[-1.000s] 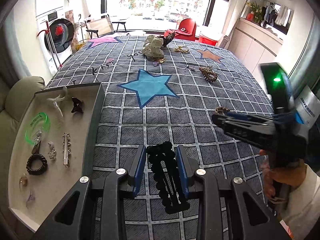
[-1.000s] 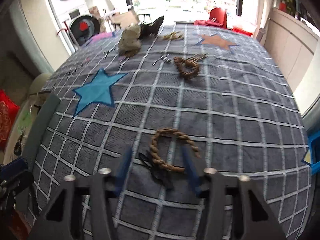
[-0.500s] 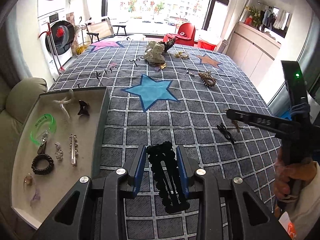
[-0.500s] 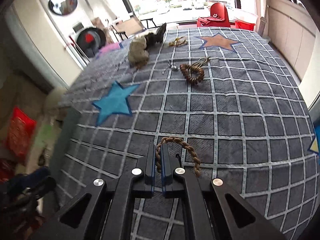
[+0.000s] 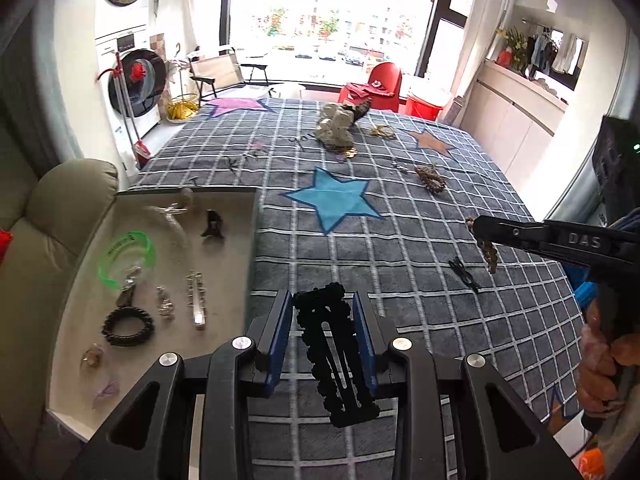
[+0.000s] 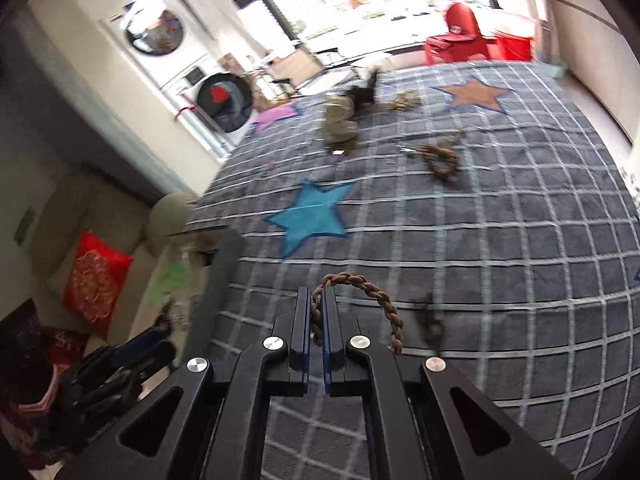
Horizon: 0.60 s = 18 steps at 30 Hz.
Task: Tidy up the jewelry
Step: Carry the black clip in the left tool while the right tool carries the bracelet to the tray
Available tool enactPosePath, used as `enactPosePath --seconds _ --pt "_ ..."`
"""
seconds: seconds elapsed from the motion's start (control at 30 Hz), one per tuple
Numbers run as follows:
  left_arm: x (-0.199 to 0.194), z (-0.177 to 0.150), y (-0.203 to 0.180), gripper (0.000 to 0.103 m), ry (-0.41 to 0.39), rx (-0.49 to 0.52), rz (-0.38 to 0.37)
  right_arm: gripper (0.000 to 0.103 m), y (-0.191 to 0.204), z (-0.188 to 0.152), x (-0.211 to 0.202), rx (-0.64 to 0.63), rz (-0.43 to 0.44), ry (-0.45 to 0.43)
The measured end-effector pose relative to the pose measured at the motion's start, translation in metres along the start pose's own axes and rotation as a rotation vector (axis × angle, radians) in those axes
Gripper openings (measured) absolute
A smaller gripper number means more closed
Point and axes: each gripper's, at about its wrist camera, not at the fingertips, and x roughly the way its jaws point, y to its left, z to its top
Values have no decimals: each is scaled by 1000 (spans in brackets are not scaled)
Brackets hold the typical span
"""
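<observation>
The left gripper (image 5: 323, 330) is seen closed on a black scalloped snap hair clip (image 5: 334, 356), which is clamped between its blue-padded fingers above the near edge of the grey checked bedspread (image 5: 400, 248). The right gripper (image 6: 317, 316) is seen closed on a brown braided cord bracelet (image 6: 374, 294); the bracelet is pinched at one end and arches free to the right, raised above the bedspread. A small black hair clip (image 5: 464, 274) is noted lying on the bedspread near its right edge. A beige rectangular tray (image 5: 224, 264) is set at the left near corner, holding a black coiled hair tie (image 5: 128, 326), a clear green bangle (image 5: 126, 258), a clear bar clip (image 5: 197, 298) and a small black claw clip (image 5: 212, 224). Beyond the blue star patch (image 5: 334, 202), a brown beaded bracelet (image 5: 432, 178) lies towards the right edge. A cream fabric bundle (image 5: 336, 126) and a gold-coloured ring item (image 5: 382, 131) are recorded near the far edge.
</observation>
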Motion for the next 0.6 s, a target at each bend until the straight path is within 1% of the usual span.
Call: enactPosePath --seconds 0.2,0.33,0.5,0.6 --pt "-12 -6 28 33 -14 -34 33 5 65 -6 12 -91 97 30" --pt "-19 -14 56 33 -18 -61 65 5 107 -14 30 -147 151 66" --pt "-22 -27 90 33 -2 -93 110 5 144 -28 61 -182 195 125" --pt "-18 -36 113 33 21 -128 132 5 157 -36 78 -187 209 160"
